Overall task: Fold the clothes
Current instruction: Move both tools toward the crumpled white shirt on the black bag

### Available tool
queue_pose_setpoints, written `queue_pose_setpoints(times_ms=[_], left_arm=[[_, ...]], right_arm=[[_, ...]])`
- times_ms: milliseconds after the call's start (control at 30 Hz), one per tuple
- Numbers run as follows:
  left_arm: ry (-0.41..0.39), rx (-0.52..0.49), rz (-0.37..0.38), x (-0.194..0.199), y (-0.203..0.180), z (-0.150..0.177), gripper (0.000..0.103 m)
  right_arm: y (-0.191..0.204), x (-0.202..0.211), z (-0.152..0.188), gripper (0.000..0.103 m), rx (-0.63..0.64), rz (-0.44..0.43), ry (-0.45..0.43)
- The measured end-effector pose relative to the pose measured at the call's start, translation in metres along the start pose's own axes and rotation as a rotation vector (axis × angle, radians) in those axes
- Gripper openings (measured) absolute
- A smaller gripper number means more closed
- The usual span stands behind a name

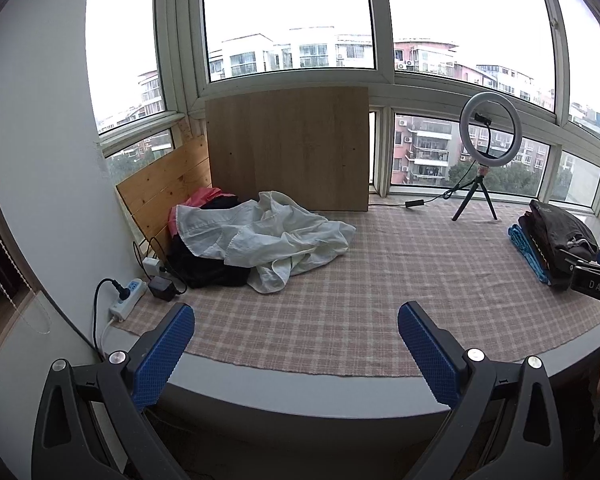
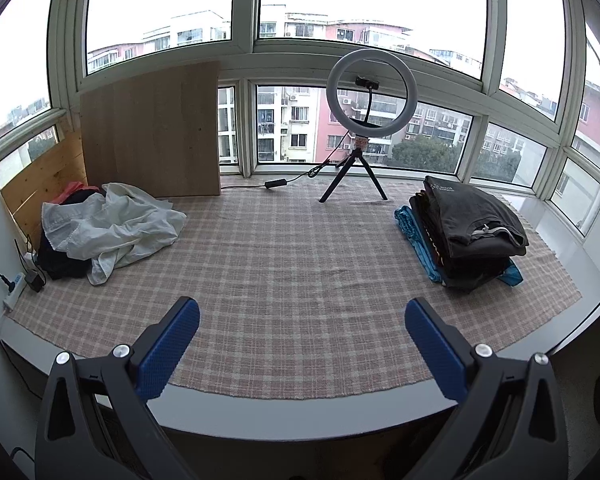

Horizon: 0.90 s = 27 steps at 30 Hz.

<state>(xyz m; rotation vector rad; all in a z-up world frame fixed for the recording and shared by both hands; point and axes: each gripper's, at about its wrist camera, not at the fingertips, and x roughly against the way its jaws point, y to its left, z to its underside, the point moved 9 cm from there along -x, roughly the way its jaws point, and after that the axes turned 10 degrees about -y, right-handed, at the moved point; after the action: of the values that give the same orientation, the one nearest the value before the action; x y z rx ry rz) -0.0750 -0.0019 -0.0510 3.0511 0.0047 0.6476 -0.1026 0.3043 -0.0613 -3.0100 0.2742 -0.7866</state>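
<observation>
Just "DAS" on the right gripper (image 1: 594, 286)

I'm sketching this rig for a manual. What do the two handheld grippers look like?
Both match: the left gripper and right gripper each have two black plastic arms with silver screw heads and triangular cut-outs, ending in blue pads with a fine dotted texture. In the left wrist view the right gripper's black body bears white letters "DAS". No sleeves show.
</observation>
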Motion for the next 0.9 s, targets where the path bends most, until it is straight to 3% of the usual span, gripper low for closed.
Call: queue_pose_setpoints(times_ms=[367,500,733,900], left_arm=[[0.05,0.002,0.021,-0.011,0.007,0.015,0.102],[0.065,0.006,-0.004,-0.016,0.017,0.021,0.102],[0.078,0.025,-0.062,-0.023,0.049,0.027,0.102],[0.074,0.048,-0.111,-0.024,0.075,0.026,0.102]], right_arm=[[0.01,0.006,0.011,0.103,-0.023,-0.028,0.013],[0.032,0.008,0.023,0.103,0.004,-0.09,0.022],[0.089,0.022,0.027,0.103,0.069,-0.257,-0.055],[0.113,0.02,0.025,0.103,0.061,-0.298,-0.048]])
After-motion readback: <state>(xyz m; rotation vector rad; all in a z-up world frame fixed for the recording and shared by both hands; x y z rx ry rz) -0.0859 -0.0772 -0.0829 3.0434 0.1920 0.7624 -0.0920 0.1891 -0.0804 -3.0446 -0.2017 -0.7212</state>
